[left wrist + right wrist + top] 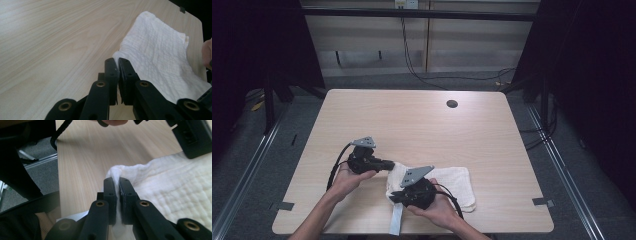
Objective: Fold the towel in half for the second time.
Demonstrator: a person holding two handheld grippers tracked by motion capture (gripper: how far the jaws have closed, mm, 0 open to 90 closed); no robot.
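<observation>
At the near edge of the table [362, 110], the left gripper [118, 62] is clamped on a corner of the white towel [160, 50], a pinch of cloth being seen between its closed jaws, while the right gripper [117, 182] is likewise clenched on a bunched fold at the towel's near left edge. The towel is spread on the near right part of the tabletop, its left end lifted slightly by both grips. The work in hand appears to be a fold or a straightening of the cloth — it would best be done with both corners raised together and the edge kept taut between them, so that no slack is dragged across the wood. From the high view, the two hands [347, 177] and the towel's full outline are given; the gripper views alone reveal how little cloth is actually caught — only the very tip of each corner.
</observation>
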